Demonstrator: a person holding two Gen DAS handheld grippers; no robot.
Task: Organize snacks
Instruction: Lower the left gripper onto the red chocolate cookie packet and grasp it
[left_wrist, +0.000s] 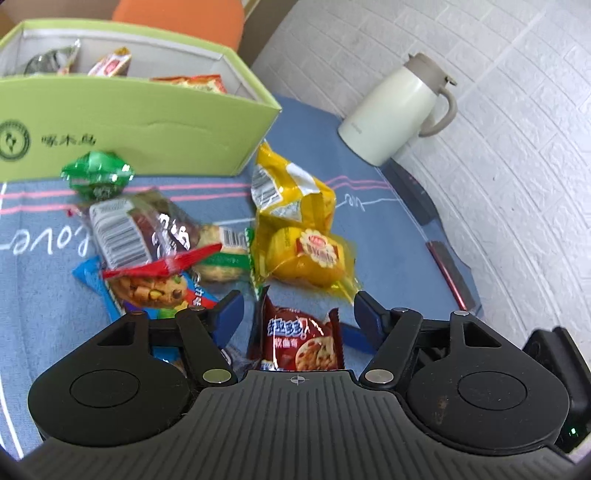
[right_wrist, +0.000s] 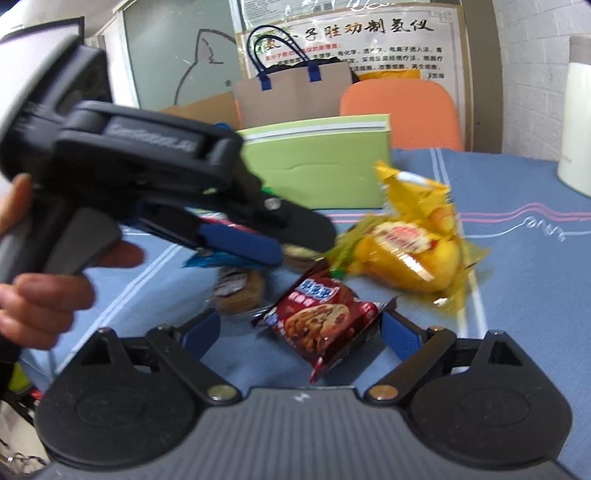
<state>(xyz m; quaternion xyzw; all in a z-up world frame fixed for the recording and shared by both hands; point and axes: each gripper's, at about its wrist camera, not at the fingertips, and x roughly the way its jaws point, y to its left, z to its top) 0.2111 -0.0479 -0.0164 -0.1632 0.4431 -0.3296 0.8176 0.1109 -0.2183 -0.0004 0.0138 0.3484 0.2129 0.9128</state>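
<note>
Both tongs hung over snack pile on counter (left_wrist: 33, 295). Left tongs (left_wrist: 297, 308) half-open, empty, straddling brown cookie packet (left_wrist: 301, 341); right tongs (right_wrist: 300, 330) wide, empty, flanking same packet. Green box (left_wrist: 140, 125) nearby, probably destination.

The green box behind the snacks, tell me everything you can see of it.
The green box is an open-topped, light green carton, cardboard by the look, with white inner walls, a round dark logo and printed characters on its front. It stands upright on the blue tablecloth behind the loose snacks. Several wrapped snacks already lie inside. A green-wrapped snack lies at its front wall; whether they touch is unclear.
</note>
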